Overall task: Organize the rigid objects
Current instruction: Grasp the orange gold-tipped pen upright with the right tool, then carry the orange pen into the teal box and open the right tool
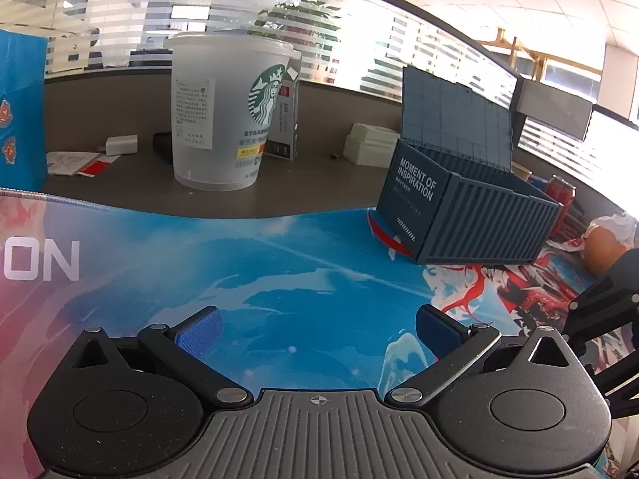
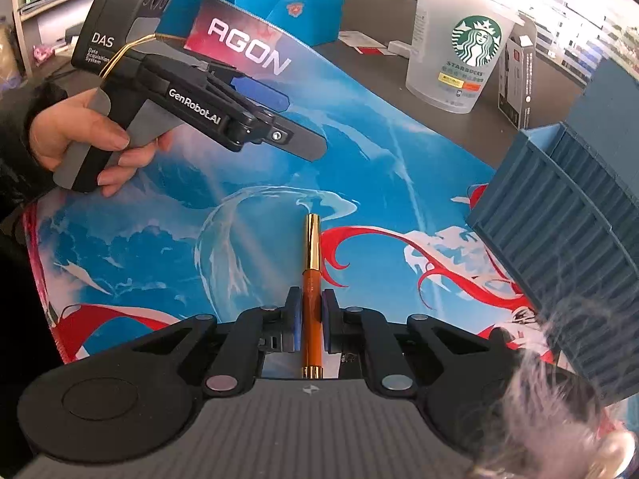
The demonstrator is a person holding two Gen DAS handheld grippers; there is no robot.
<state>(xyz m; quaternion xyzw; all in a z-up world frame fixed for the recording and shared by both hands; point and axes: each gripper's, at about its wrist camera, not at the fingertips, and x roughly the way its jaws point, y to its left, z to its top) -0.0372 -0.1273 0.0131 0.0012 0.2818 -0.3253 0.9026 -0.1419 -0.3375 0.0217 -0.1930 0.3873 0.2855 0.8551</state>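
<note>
My right gripper [image 2: 310, 313] is shut on an orange pen with a gold cap [image 2: 310, 279], held lengthwise between the blue pads and pointing forward above the blue desk mat [image 2: 259, 207]. A dark blue container-shaped box [image 1: 471, 215] with its lid up stands on the mat; in the right wrist view the box [image 2: 567, 215] is to the right of the pen. My left gripper [image 1: 317, 327] is open and empty above the mat, left of the box. It also shows in the right wrist view [image 2: 287, 119], held by a hand at the upper left.
A frosted Starbucks cup [image 1: 223, 115] stands on the grey desk behind the mat, also in the right wrist view [image 2: 459, 48]. A small carton [image 1: 285, 119], white boxes [image 1: 369, 143], a blue bag [image 1: 20, 111] and a red can [image 1: 561, 195] surround it.
</note>
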